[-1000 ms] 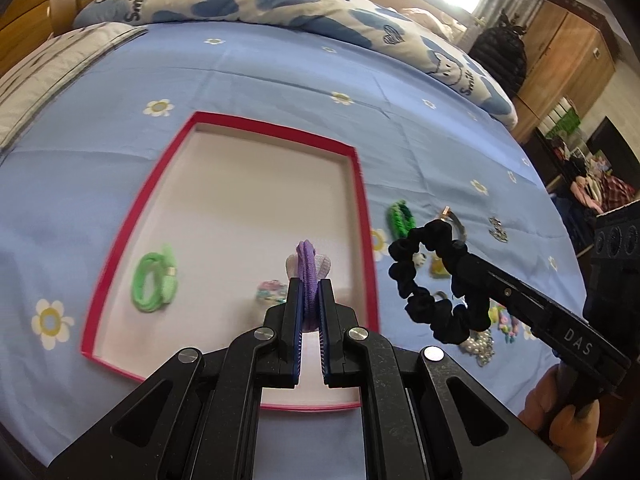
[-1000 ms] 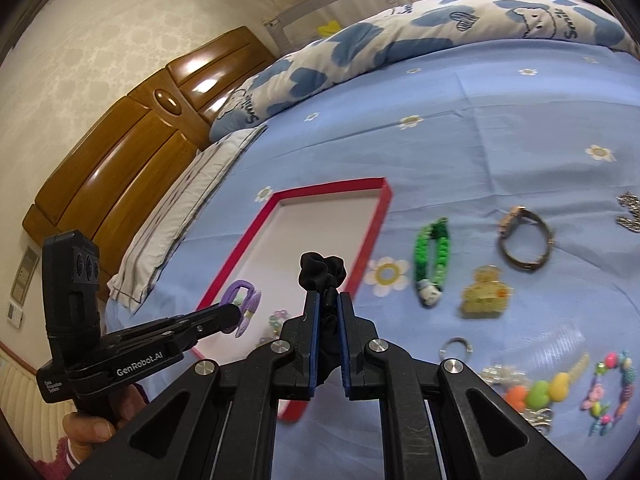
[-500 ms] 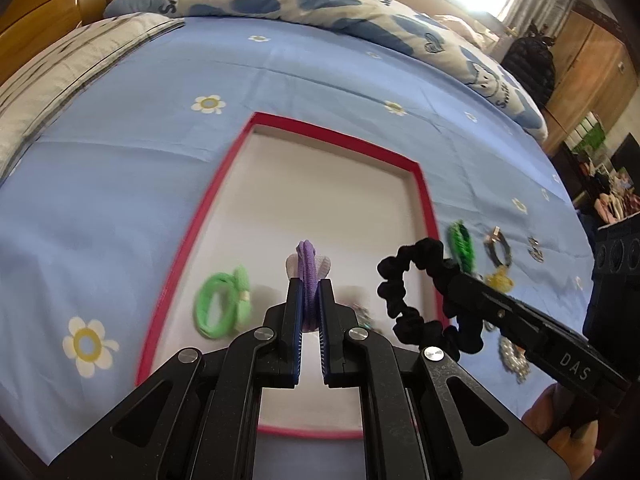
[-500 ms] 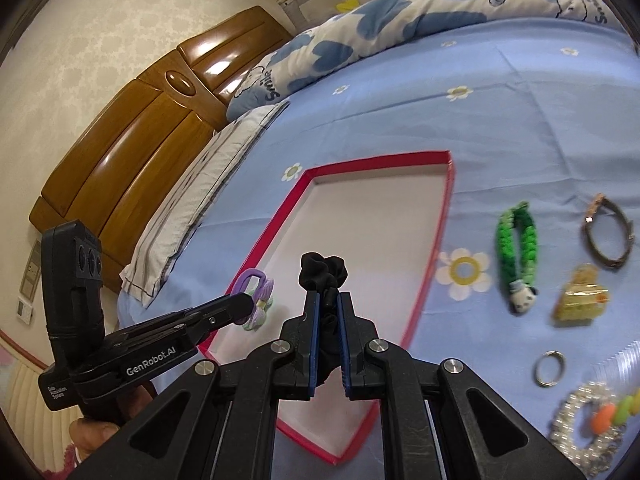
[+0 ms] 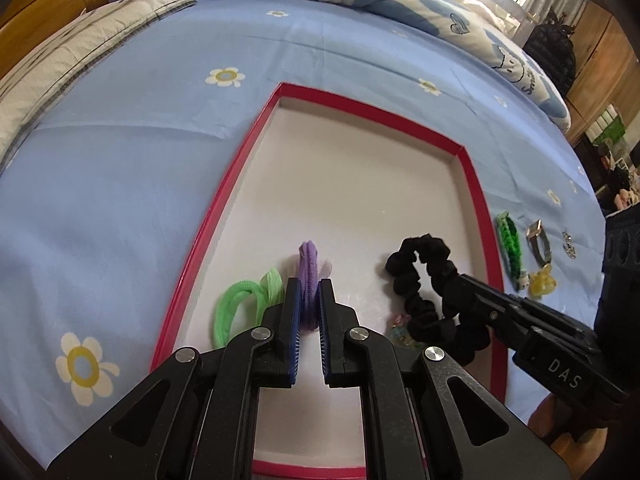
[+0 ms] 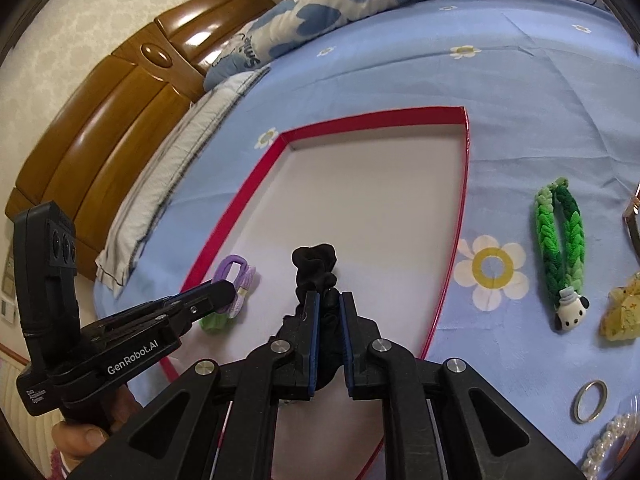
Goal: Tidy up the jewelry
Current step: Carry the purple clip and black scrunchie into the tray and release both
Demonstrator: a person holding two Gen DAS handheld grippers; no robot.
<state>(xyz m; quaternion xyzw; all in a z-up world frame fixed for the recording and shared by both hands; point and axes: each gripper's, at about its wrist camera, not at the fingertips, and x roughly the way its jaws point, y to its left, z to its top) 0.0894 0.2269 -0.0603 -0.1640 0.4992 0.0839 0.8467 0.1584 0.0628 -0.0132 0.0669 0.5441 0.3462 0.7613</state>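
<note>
A red-rimmed white tray (image 5: 476,196) (image 6: 464,184) lies on the blue bed sheet. My left gripper (image 5: 309,304) is shut on a purple hair tie (image 5: 308,268), low over the tray's near left part; the tie also shows in the right wrist view (image 6: 238,276). A green hair tie (image 5: 236,308) lies in the tray just left of it. My right gripper (image 6: 329,312) is shut on a black scrunchie (image 6: 316,268), held over the tray's near right part; the scrunchie also shows in the left wrist view (image 5: 420,276).
A small pastel charm (image 5: 400,326) lies in the tray. Right of the tray on the sheet lie a green braided band (image 6: 560,240), a yellow clip (image 6: 624,308), a ring (image 6: 591,400), pearls (image 6: 612,444) and a watch (image 5: 538,240). Pillows and a wooden headboard (image 6: 120,120) stand behind.
Both grippers have moved forward and down over the tray with their hair ties. The green hair tie now lies right beside my left gripper.
</note>
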